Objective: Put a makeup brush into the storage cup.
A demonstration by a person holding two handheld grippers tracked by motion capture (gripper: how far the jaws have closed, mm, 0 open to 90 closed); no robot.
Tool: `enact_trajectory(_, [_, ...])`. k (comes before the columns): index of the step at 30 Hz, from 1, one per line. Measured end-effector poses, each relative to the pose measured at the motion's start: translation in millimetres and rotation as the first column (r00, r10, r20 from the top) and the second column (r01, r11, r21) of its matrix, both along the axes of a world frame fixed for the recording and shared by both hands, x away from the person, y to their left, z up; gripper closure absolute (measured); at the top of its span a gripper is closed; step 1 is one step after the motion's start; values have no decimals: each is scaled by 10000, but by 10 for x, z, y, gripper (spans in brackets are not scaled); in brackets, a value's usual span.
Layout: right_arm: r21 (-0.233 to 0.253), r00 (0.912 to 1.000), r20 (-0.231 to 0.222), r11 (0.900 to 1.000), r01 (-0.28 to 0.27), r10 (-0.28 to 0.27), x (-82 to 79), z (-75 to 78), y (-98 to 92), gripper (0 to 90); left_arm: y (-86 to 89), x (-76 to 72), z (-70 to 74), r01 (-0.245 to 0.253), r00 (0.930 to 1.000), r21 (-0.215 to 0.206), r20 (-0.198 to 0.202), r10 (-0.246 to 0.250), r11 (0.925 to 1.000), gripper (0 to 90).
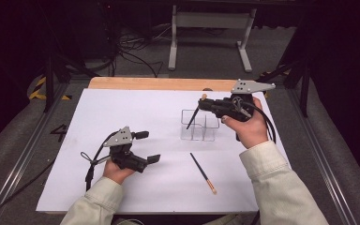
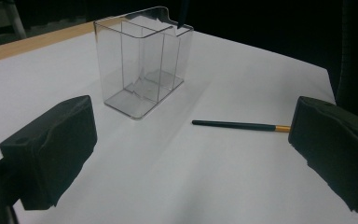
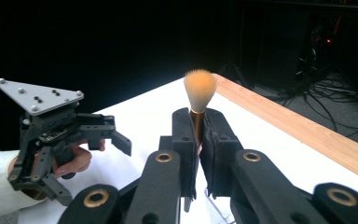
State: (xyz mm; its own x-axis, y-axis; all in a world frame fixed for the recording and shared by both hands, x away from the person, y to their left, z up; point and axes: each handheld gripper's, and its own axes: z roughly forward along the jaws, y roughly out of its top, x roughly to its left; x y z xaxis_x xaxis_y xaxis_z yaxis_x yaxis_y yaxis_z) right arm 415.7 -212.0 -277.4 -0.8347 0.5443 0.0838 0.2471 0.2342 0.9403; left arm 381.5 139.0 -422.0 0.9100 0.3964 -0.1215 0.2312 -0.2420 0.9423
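Observation:
My right gripper [image 1: 203, 105] hangs above the clear compartment box [image 1: 198, 125], shut on a makeup brush [image 1: 195, 114]. Its dark handle slants down to the left over the box's left compartment and its orange bristles [image 3: 199, 87] stick up past the jaws [image 3: 198, 135]. The handle's tip [image 2: 182, 14] hovers just over the box's rim [image 2: 142, 60]. A second brush [image 1: 203, 172] lies flat on the white board, in front of the box. My left gripper [image 1: 149, 146] sits low at the left, open and empty, facing the box and the lying brush [image 2: 240, 125].
A white board [image 1: 122, 112] covers the table, with a wooden strip [image 1: 159, 83] along its far edge. Beyond the table are a dark floor, cables [image 1: 136, 56] and a white metal stand [image 1: 211, 21].

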Motion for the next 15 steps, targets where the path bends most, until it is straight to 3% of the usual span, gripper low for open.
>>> enact_trajectory(15, [-238, 9982, -21, 9979, 595, -596, 180, 90, -54, 844, -10, 4, -4, 69, 10000, -6, 3, -69, 10000, 22])
